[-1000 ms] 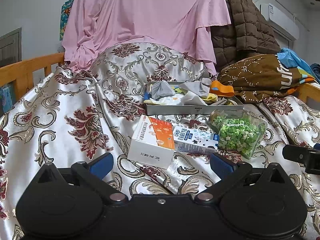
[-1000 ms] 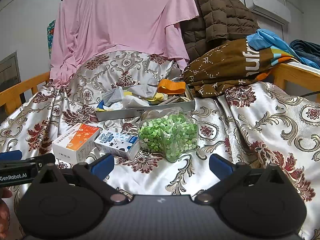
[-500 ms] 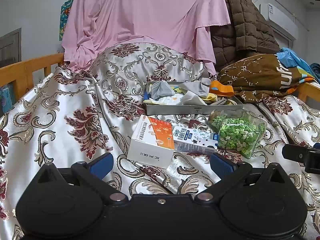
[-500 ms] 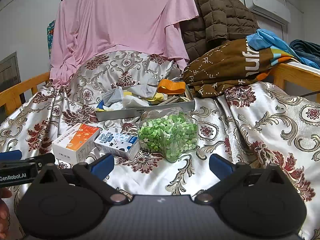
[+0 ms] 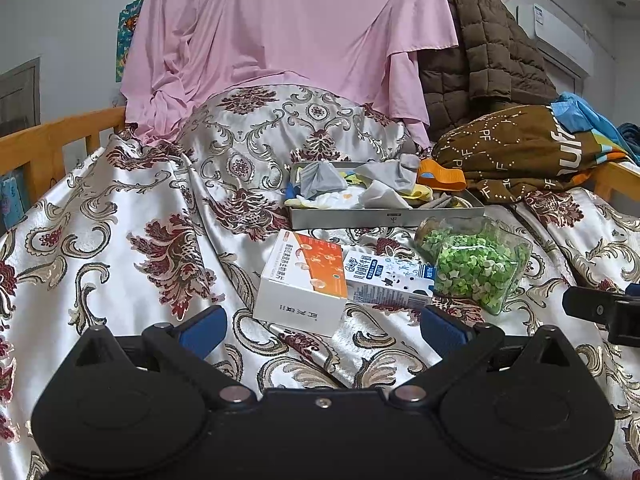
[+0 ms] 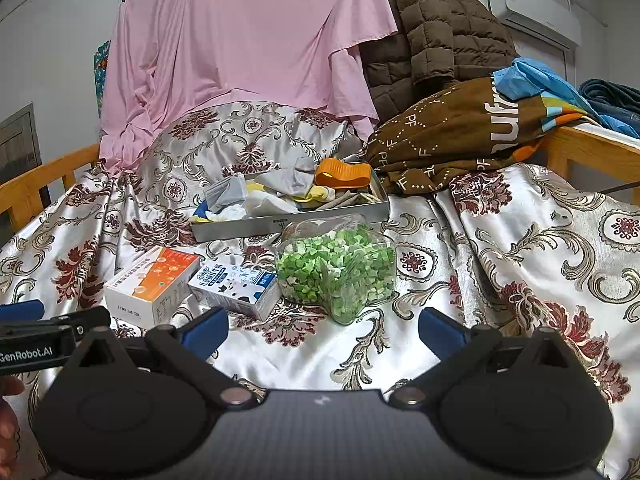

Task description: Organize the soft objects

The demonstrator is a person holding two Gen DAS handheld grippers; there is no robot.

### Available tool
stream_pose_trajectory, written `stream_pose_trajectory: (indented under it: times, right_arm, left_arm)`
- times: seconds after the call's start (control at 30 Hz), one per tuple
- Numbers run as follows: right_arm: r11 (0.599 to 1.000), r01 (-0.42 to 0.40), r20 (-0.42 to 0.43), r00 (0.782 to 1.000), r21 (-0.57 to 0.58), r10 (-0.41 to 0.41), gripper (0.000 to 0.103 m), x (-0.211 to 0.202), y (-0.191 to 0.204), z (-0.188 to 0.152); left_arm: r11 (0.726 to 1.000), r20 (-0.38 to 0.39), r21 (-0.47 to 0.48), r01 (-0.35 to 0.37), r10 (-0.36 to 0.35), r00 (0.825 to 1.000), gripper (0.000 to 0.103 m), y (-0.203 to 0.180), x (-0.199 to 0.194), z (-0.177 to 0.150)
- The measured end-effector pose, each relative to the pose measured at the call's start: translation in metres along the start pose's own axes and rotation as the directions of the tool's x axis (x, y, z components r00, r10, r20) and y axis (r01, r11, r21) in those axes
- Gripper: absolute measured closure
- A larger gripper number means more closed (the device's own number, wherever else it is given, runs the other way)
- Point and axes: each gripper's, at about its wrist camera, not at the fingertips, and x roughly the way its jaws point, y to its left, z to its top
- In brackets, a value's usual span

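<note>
A grey metal tray [image 5: 384, 216] [image 6: 280, 224] sits on the patterned bedspread and holds several soft items: grey and white cloths [image 5: 320, 178] [image 6: 228, 192] and an orange band [image 5: 440, 176] [image 6: 342, 172]. My left gripper [image 5: 322, 324] is open and empty, low over the bedspread in front of an orange-and-white box [image 5: 304, 280]. My right gripper [image 6: 322, 328] is open and empty in front of a clear jar of green bits [image 6: 336, 268]. The left gripper's side also shows at the left edge of the right wrist view [image 6: 40, 340].
A small milk carton [image 5: 386, 280] [image 6: 236, 286] lies between the box [image 6: 154, 284] and the jar [image 5: 476, 264]. A pink sheet [image 5: 288, 40], a brown quilted jacket [image 5: 484, 60] and a brown printed blanket [image 5: 520, 148] are piled at the back. Wooden bed rails [image 5: 44, 148] run along the sides.
Both grippers have stayed almost still; the left wrist view has crept very slightly, with the objects a touch higher in frame. Nothing was taken hold of or let go.
</note>
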Motion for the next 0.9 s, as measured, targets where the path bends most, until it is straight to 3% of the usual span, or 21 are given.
stream_pose_trajectory:
  times: [0.43,0.9]
  right_arm:
    - [1.0,0.001,-0.002,1.0,0.001,-0.001,0.0,0.0006,-0.0006,0.0002]
    - [1.0,0.001,-0.016,1.0,0.003,-0.001,0.0,0.0032,0.001,-0.003]
  left_arm:
    - [1.0,-0.002,0.008,0.013,-0.013,1.0,0.001,-0.0007,-0.0017,0.0012]
    - [0.998,-0.064,-0.048,0.049,-0.052,0.997,0.001,0.0025,0.0017,0.0028]
